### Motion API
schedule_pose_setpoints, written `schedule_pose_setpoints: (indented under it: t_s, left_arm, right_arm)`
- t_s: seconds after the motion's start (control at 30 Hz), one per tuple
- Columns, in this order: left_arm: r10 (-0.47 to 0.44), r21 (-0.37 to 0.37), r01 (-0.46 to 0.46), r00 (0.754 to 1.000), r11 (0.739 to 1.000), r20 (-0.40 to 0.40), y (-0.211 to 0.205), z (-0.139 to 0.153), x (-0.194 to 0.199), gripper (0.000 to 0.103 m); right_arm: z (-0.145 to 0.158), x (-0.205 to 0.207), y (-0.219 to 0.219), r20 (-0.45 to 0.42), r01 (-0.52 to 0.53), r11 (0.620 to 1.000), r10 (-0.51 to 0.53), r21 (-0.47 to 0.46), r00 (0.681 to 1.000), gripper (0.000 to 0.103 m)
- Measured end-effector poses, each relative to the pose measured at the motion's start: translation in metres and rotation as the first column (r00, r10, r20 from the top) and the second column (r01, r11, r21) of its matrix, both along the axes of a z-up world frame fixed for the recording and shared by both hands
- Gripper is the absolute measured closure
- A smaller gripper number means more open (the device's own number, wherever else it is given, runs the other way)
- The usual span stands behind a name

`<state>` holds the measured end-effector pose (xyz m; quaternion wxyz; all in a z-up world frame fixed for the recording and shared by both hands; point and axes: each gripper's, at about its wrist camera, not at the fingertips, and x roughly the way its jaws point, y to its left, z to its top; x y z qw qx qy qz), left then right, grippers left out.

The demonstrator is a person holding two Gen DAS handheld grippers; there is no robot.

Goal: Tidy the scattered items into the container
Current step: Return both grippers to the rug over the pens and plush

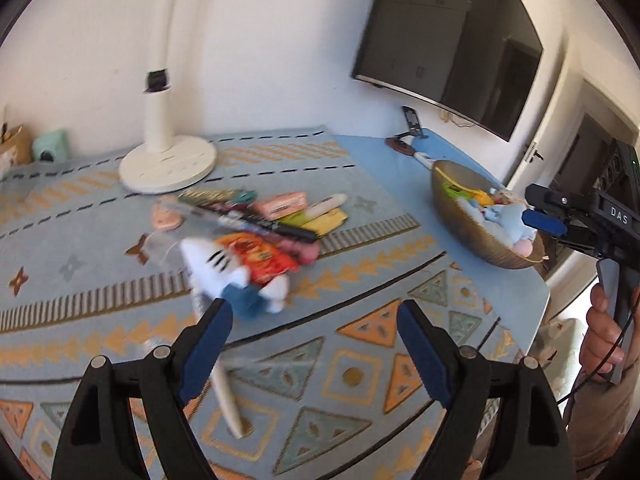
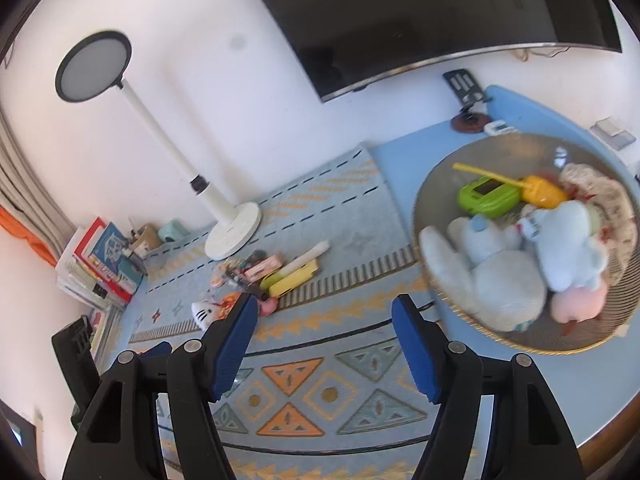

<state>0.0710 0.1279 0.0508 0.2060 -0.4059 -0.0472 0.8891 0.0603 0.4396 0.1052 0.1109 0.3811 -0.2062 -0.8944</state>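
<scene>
Both claws are wide open and empty, left claw nearing the white plush in the counter pile, so a sloppy pinch might drag the snack packet along instead of reaching the bowl.

Bright, even daylight — motion blur, fisheye-bent edges

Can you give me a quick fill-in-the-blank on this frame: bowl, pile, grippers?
1. The green handheld game lies inside the ____ bowl.
2. Both the left gripper and the right gripper have their jaws ____.
3. The white cat plush lies on the patterned ____, outside the bowl.
4. The white lamp base stands ____ the scattered pile.

Missing: gold; open; cloth; behind
</scene>
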Motion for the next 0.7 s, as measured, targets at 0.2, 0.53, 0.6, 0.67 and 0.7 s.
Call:
schedule_pose_setpoints:
  t_s: [0.2,0.53,0.6,0.67,0.7]
  left_arm:
    - [0.148,0.081,-0.158,0.982,0.984,0.115,-0.082,-0.044,0.021,0.020]
    - [0.108,-0.006,-0.108,0.989,0.994,0.103,-0.069,-0.067,0.031,0.019]
    - [0.096,-0.008,-0.096,0.991,0.995,0.098,-0.065,-0.068,0.031,0.018]
    - [0.091,-0.019,-0.089,0.992,0.996,0.090,-0.062,-0.067,0.030,0.017]
    - [0.088,-0.028,-0.086,0.992,0.996,0.085,-0.060,-0.068,0.030,0.017]
  right_arm:
    - [-0.028,-0.016,-0.100,0.097,-0.251,0.967,0.246,0.048,0.964,0.034]
    - [-0.077,-0.029,-0.224,0.233,-0.541,0.781,0.489,0.313,0.841,0.073]
    - [-0.087,-0.035,-0.232,0.259,-0.572,0.753,0.511,0.325,0.820,0.076]
    - [-0.095,-0.036,-0.239,0.281,-0.600,0.722,0.530,0.345,0.800,0.076]
    - [-0.098,-0.036,-0.243,0.286,-0.611,0.706,0.541,0.358,0.791,0.076]
